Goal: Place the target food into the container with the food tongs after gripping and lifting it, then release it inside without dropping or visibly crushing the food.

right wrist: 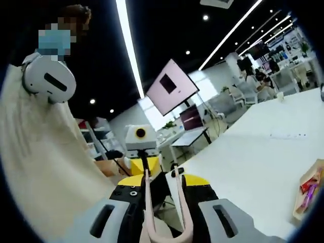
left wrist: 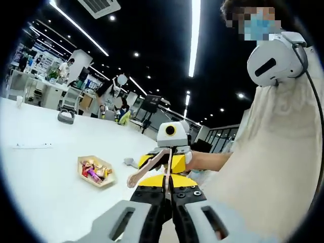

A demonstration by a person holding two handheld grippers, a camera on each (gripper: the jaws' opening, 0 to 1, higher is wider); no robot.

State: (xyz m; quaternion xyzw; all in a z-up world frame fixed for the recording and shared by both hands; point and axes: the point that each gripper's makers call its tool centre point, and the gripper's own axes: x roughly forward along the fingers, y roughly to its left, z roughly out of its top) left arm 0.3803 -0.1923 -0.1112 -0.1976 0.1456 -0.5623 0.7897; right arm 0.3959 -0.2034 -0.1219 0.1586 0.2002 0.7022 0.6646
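While I am holding both tools up off the white table (left wrist: 45,177), the tray (left wrist: 95,171) of wrapped sweets (left wrist: 93,170) is sitting low and left of centre in the left gripper view. My right gripper (right wrist: 163,215) is pinching the pink tongs (right wrist: 167,223), their arms running up mid-frame. My left gripper (left wrist: 168,215) is looking pressed together, empty. I am judging the sweets light, crinkly and slippery, so the tongs should be closing gently across a wrapper's middle.
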